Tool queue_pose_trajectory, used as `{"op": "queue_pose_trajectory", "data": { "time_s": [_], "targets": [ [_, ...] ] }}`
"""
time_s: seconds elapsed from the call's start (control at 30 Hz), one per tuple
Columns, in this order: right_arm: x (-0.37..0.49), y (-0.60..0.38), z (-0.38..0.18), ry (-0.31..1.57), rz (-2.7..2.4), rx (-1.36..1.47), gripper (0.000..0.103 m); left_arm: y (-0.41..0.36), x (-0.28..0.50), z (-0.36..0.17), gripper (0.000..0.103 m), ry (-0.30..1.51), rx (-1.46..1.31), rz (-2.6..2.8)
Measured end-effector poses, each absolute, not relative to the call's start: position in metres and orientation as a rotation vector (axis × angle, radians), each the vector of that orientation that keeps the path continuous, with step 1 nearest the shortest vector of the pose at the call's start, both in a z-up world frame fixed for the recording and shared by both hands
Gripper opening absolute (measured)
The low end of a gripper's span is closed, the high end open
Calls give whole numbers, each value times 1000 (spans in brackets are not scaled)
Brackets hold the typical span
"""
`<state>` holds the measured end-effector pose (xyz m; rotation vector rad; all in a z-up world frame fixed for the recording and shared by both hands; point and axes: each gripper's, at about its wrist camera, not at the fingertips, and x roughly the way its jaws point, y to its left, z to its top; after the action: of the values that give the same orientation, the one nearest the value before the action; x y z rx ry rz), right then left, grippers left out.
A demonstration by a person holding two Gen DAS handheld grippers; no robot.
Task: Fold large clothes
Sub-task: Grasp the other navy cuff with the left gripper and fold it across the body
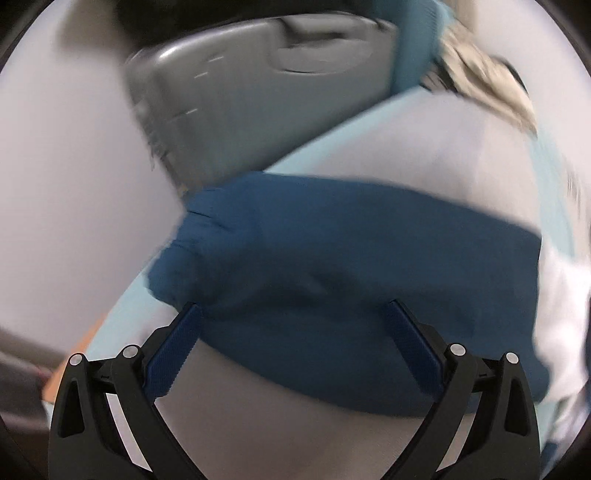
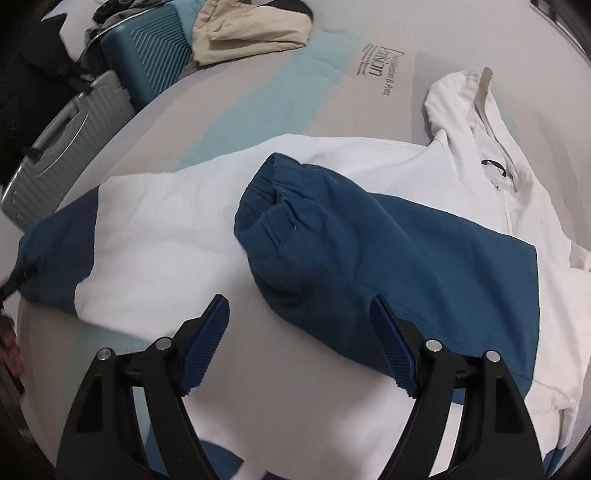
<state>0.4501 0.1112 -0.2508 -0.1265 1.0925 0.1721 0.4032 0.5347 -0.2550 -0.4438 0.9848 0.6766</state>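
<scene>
A white hooded jacket (image 2: 177, 236) with blue panels lies flat on a grey padded surface (image 2: 258, 85), its hood (image 2: 469, 99) at the far right. One blue sleeve (image 2: 369, 251) is folded across the white body, cuff pointing to the far side. My right gripper (image 2: 298, 301) hovers open just above the sleeve's near edge, with its right fingertip (image 2: 376, 306) beside the blue cloth and nothing gripped. The left wrist view is blurred. There my left gripper (image 1: 293, 315) stands wide open over a blue part of the jacket (image 1: 332, 258), its pads not pressing on it.
A grey hard suitcase (image 2: 66, 136) and a teal one (image 2: 147, 59) stand along the far left edge of the surface. A crumpled beige garment (image 2: 251, 29) lies at the far side. The grey suitcase (image 1: 240, 92) also shows in the left wrist view.
</scene>
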Motion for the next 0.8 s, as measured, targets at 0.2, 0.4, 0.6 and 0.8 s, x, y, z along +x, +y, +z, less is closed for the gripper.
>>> {"op": "queue_pose_trajectory", "data": {
  "time_s": [0.2, 0.4, 0.6, 0.8],
  "targets": [
    [447, 105, -247, 1097, 168, -141, 75, 562, 396, -261, 97, 966, -620, 599],
    [446, 104, -247, 1100, 166, -113, 75, 565, 378, -240, 97, 930, -678, 588],
    [445, 106, -248, 1095, 174, -118, 75, 586, 369, -238, 97, 923, -696, 612],
    [448, 99, -247, 1102, 153, -95, 75, 614, 378, -280, 97, 949, -870, 594]
  ]
}}
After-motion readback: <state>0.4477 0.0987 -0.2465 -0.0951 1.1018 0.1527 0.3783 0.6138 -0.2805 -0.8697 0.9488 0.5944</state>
